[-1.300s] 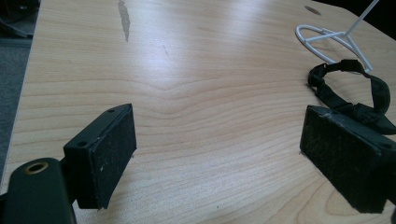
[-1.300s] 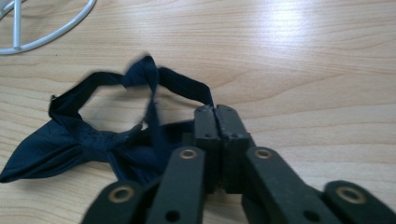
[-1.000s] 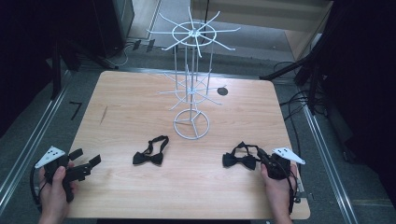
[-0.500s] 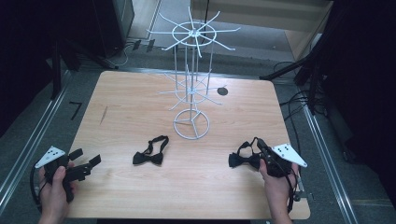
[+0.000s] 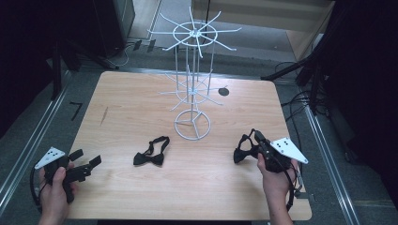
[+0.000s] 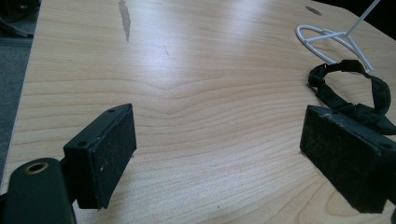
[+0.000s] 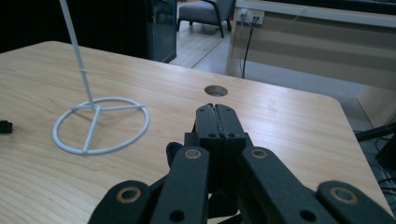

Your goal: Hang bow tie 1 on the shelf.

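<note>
I am taking the white wire stand [image 5: 191, 89] as my landmark and working outward from my own edge of the table [image 5: 141, 93]. Nearest to me, left of the stand's base ring, my left gripper [image 5: 87, 168] is resting low over the wood with its jaws wide apart and nothing between them. Right of the stand and nearer to me, my right gripper [image 5: 253, 145] is carrying a black bow tie [image 5: 244, 151]; its jaws are pressed together, pinching only a thin part of the tie, most likely the strap, while the bow is dangling to the left. That is worrying me: with so little fabric in the pads, the tie could be slipping out on the way to a hook, or swinging and snagging on the lower arms. A second bow tie [image 5: 151, 153] is lying flat just in front of the base ring, to its left. Farther off, the stand itself is looking light and top-heavy, so I am judging that a sideways nudge from the gripper or a caught strap could be tipping or spinning it. The thin upper prongs [image 5: 220, 32] are leaving little margin for threading the loop.
</note>
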{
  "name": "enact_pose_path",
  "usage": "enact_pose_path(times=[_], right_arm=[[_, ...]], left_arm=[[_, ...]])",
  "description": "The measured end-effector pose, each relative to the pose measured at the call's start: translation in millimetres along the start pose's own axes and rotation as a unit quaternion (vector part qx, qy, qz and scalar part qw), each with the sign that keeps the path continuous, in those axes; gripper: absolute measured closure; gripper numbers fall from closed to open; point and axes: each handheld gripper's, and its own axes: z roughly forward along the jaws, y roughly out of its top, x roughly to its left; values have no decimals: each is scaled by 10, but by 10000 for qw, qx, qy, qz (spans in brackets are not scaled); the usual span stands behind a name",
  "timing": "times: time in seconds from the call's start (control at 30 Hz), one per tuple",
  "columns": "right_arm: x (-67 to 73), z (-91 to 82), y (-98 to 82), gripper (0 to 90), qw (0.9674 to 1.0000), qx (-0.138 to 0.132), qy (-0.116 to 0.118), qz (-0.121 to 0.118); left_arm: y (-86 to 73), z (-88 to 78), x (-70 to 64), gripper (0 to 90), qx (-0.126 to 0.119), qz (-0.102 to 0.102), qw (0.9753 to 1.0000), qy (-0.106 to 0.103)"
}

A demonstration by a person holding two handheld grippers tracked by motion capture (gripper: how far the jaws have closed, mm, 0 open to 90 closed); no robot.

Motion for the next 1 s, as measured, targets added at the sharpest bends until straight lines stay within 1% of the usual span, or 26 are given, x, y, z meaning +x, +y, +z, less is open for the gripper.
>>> enact_pose_path(times=[0.03, 0.13, 0.2, 0.23, 0.3, 0.33, 0.37, 0.47, 0.53, 0.6, 0.73, 0.77, 0.8, 0.87, 0.9, 0.93, 1.0], right_arm=[[13, 4, 20, 900, 10000, -34, 16, -33], [66, 9, 84, 900, 9999, -120, 83, -20], [95, 11, 118, 900, 9998, -139, 140, -50], [132, 16, 153, 900, 9997, -169, 192, -53], [150, 22, 169, 900, 9996, -190, 213, -51], [191, 35, 198, 900, 9994, -218, 285, -35], [191, 35, 198, 900, 9994, -218, 285, -35], [249, 63, 236, 900, 9990, -246, 362, -58], [314, 92, 279, 900, 9987, -271, 435, -54], [323, 99, 291, 900, 9986, -289, 445, -78], [392, 127, 359, 900, 9979, -330, 542, -93], [410, 132, 378, 900, 9978, -329, 565, -98], [440, 147, 419, 900, 9975, -349, 600, -123], [447, 153, 434, 900, 9974, -358, 612, -140], [472, 164, 474, 900, 9970, -387, 654, -132], [472, 164, 474, 900, 9970, -387, 654, -132], [485, 176, 504, 900, 9969, -399, 663, -150]], left_arm=[[0, 1, -1, 111, -5, -6, 10000, 1], [0, 1, 0, 111, -7, -2, 10000, 0], [0, 1, -1, 111, -8, -6, 10000, 0], [0, 0, 0, 111, 0, 2, 10000, -1], [0, 0, 0, 111, -3, 6, 10000, -1], [0, 0, -1, 111, -3, 4, 10000, -2], [0, 0, -1, 111, 0, 4, 10000, -2], [0, 0, -2, 111, 5, 10, 10000, -1], [1, 0, -3, 111, 11, 16, 10000, 5], [0, 0, -4, 111, 8, 20, 10000, 6], [-1, 2, -17, 110, -33, 61, 10000, 26], [1, 1, -20, 105, 4, 100, 9999, 30], [0, 5, -28, 82, -2, 114, 9999, 66], [0, 6, -31, 75, -10, 110, 9999, 79], [0, 6, -34, 33, -19, 116, 9999, 81], [0, 6, -34, 1, -19, 116, 9999, 81], [-2, 3, -39, 0, -72, 120, 9998, 142]])
